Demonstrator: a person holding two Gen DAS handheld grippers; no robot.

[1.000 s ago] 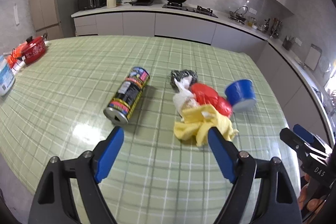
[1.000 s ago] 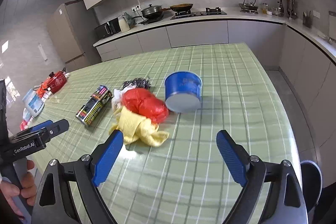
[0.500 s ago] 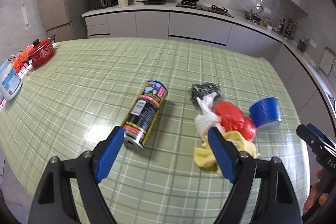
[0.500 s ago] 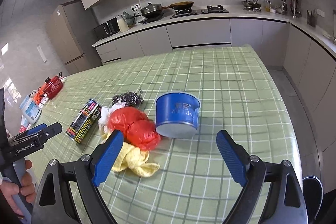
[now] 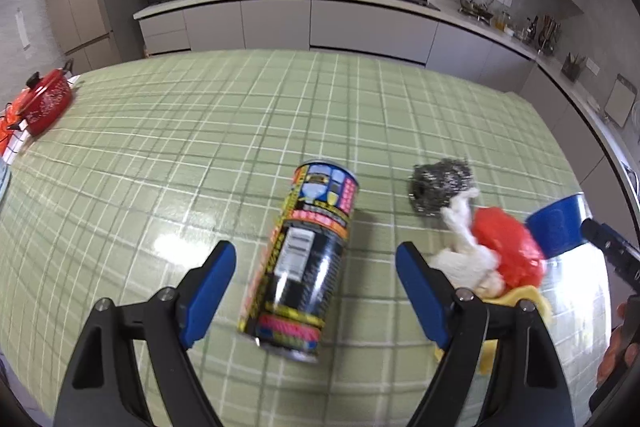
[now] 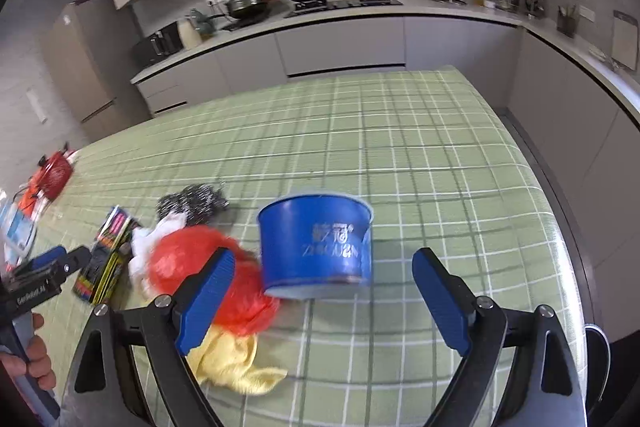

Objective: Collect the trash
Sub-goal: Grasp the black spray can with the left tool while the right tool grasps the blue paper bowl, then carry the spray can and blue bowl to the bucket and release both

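the left gripper (image 5: 316, 263) has its two blue pads wide apart, and the can (image 5: 306, 263) lies on its side right in the middle of the left wrist view, between the pads but not touching them. the right gripper (image 6: 322, 273) is wide apart too, and the blue tub (image 6: 316, 247) sits upside down in the middle of the right wrist view, just past its pads. nothing is held yet. the other trash is bunched up close: a red bag (image 6: 208, 275) touches the tub at the left of it, a yellow cloth (image 6: 236, 363) lies at the lower left, and a white wad (image 5: 464, 247) and a steel scrubber (image 5: 440, 185) sit to the right of the can. to do this well, i think each tool should slide down low, with one pad on each side of its thing, then squeeze the round middle (round things roll away). the right one should keep its left pad (image 6: 206, 291) from snagging the red bag. go slow and straight.
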